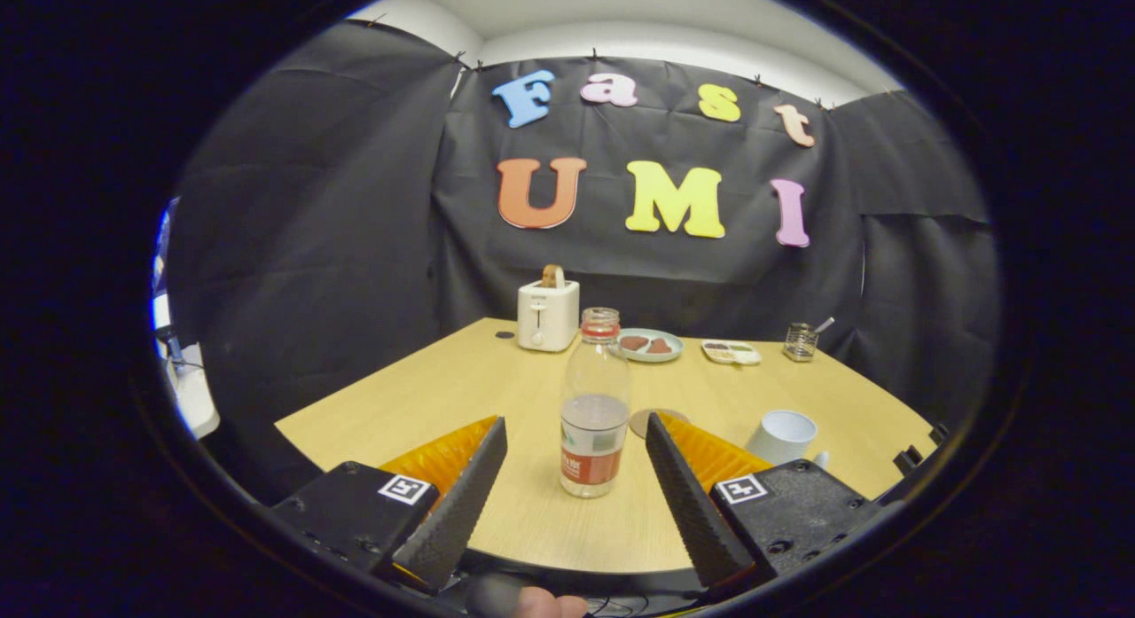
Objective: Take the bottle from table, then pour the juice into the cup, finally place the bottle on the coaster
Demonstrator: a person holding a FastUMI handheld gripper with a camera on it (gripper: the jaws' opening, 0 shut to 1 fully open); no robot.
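Counter (pixel 461 387): light wood, carries all items. Hand-held gripper (pixel 576 436): fingers spread wide, nothing gripped, approx. level w/ bottle, one on each side, not touching. Toaster (pixel 548 313): far edge, slice sticking up. Bottle (pixel 594 403): upright, uncapped, between the fingertips, part-filled w/ clear liquid. Cup (pixel 782 436): white, right of bottle. Plate (pixel 650 345): beyond bottle, beside toaster. Coaster (pixel 640 420): just behind bottle, partly hidden by right finger.
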